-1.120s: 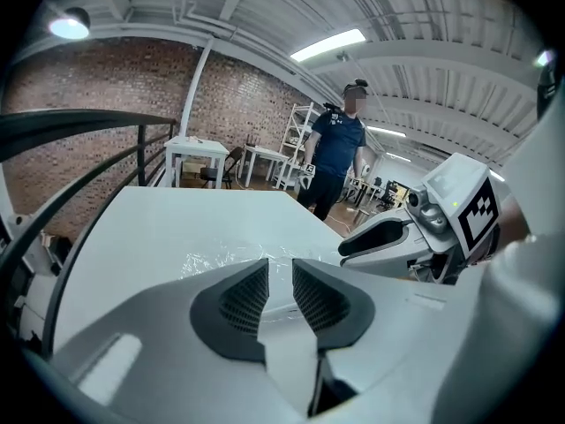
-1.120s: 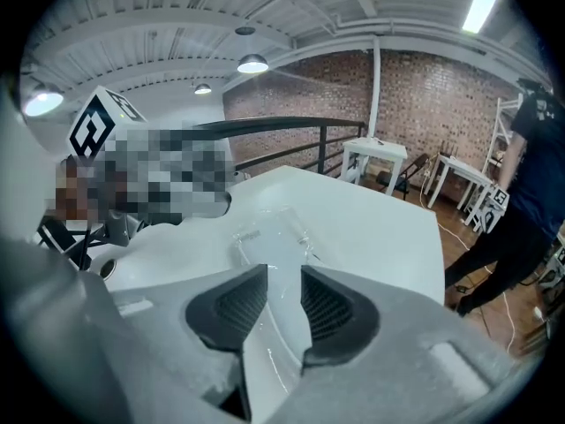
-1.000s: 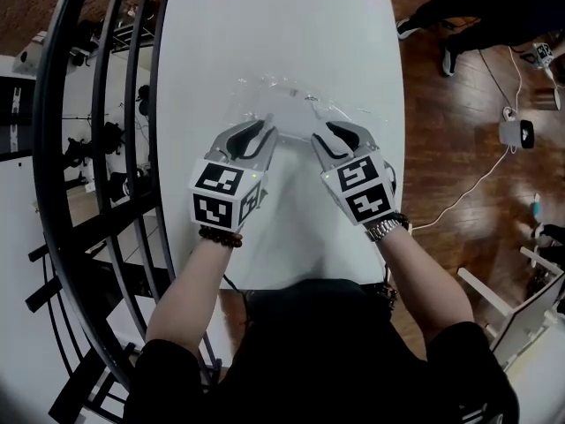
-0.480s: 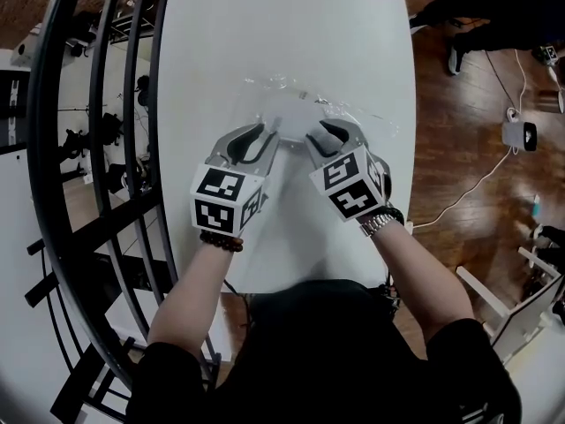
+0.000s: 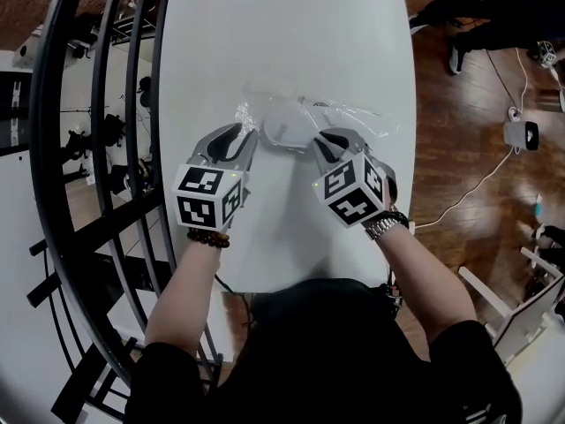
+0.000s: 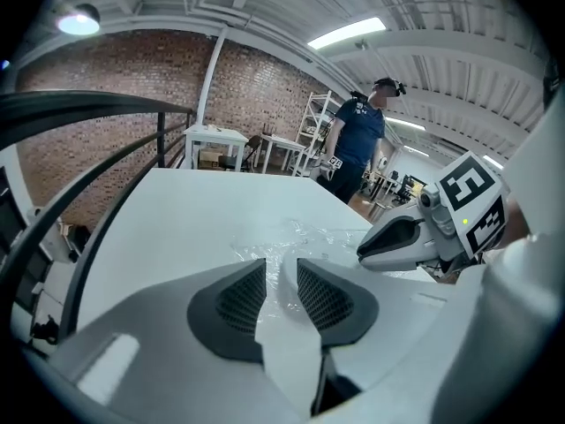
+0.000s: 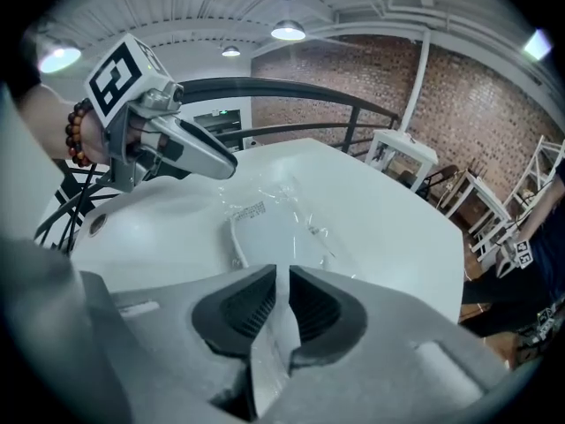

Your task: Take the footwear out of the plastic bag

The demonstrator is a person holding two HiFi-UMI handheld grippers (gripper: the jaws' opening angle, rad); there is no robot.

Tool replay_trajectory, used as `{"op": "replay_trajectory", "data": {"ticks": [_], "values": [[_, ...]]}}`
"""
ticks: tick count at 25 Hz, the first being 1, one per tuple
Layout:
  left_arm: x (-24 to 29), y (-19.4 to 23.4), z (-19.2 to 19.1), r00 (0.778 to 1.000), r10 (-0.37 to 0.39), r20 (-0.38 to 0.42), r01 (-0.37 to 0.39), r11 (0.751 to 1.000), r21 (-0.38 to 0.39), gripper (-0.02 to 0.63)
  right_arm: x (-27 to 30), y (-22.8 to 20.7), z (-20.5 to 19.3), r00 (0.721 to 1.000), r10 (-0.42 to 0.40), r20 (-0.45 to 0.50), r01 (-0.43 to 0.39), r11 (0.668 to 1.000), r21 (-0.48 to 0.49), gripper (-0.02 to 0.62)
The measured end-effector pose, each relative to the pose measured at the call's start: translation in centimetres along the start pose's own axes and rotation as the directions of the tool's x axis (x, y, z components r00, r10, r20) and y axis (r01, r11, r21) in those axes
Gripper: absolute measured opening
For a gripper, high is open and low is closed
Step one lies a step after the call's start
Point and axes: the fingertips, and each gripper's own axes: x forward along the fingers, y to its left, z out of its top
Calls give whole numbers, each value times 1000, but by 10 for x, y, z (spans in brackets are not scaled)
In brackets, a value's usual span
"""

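A clear plastic bag (image 5: pixel 349 113) lies on the white table (image 5: pixel 282 34) with white footwear (image 5: pixel 284 124) inside it. My left gripper (image 5: pixel 248 136) is at the bag's near left corner. Its pads stand a little apart, with the bag's fold and a white edge between them (image 6: pixel 281 276). My right gripper (image 5: pixel 323 138) sits at the bag's near edge; its jaws are closing and stand almost together on a thin strip of the bag (image 7: pixel 282 303). The footwear (image 7: pixel 265 237) lies just beyond the right jaws, under crinkled film (image 7: pixel 296 193).
A black curved railing (image 5: pixel 97 148) runs along the table's left side. Wooden floor lies to the right, with a small grey device (image 5: pixel 516 133) on a white cable. A person in dark clothes (image 6: pixel 357 144) stands beyond the table's far end.
The right jaws have gone from wide apart to nearly together on the bag's near edge. The left gripper has shifted left and slightly nearer, and the bag is stretched between the two.
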Motion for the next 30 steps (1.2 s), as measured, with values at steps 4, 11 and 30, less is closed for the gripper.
{"op": "replay_trajectory", "data": {"ticks": [4,11,30], "values": [[1,3,-4,1000,-8,-23,8,1000,-1,124,-5,5,-6,1000,6,0,-6,1000,-22,37],[15,-7,-27,983,-104,-149,100,994,-33,114,-14,7,-18,1000,14,-4,-14,999,-29,31],[38,-61,-63,879,-399,-261,319,899,-301,233,-17,16,-35,999,40,-11,-40,999,-32,23]]}}
